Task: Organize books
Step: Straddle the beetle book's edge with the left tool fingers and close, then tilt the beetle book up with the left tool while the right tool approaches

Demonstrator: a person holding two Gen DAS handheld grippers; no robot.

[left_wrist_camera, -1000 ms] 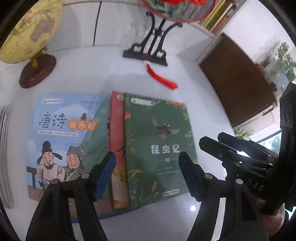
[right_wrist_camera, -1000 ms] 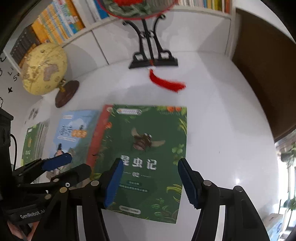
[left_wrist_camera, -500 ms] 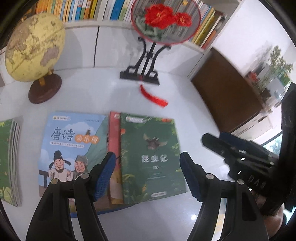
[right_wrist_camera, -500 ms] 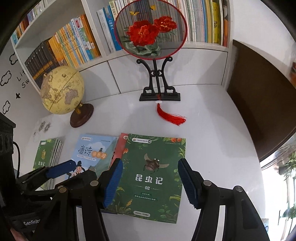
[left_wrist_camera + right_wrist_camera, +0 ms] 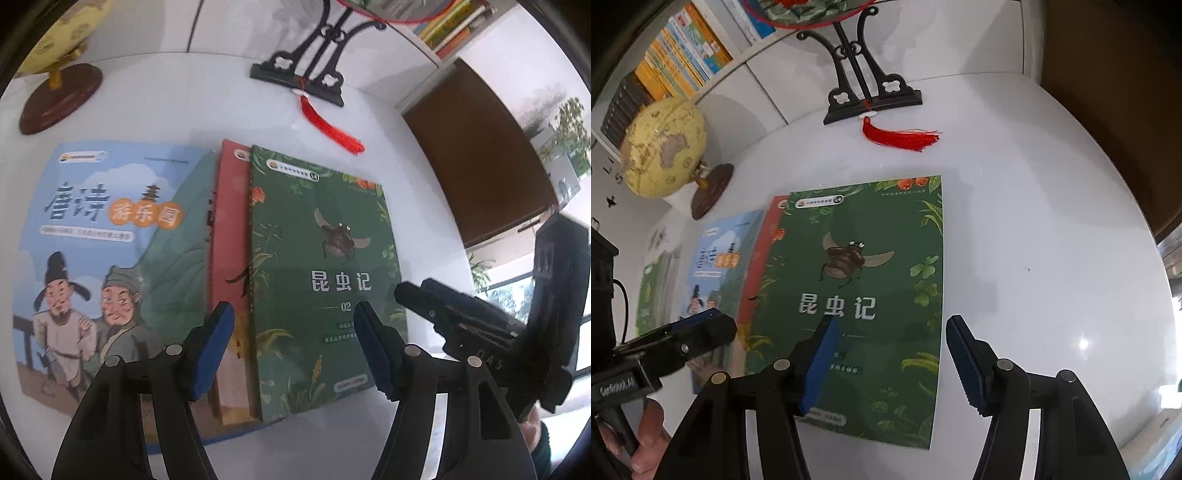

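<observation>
The green insect book [image 5: 864, 302] lies face up on the white table [image 5: 1034, 221], topmost of three fanned books: it overlaps a red book [image 5: 229, 236], which in turn overlaps the blue poetry book [image 5: 110, 258] at the left. Your left gripper [image 5: 293, 347] hangs over the seam between red and green, its jaws about half open, having just been closing a little, with nothing between the pads. Your right gripper [image 5: 888, 362] straddles the green cover's right edge near the bottom, jaws apart and empty too. Watch that edge: the cover lies flat against the tabletop, so a pad coming straight down is likely to press on the cover or skid on the glossy surface rather than get under it. If you catch only the front cover, the book may flop open as you lift. Dragging the green book could pull the red one along, since they overlap, and muddle the fan further. Your two grippers sit near each other over the same book, so mind they don't knock. The table is smooth, white and reflective. At its back stand a black fan stand [image 5: 871, 92] with a red tassel [image 5: 901, 136] trailing on the surface, and a globe [image 5: 665, 147] on a wooden base. Another stack of green books [image 5: 653, 291] lies at the far left. Shelves of books [image 5: 676, 55] run behind.
</observation>
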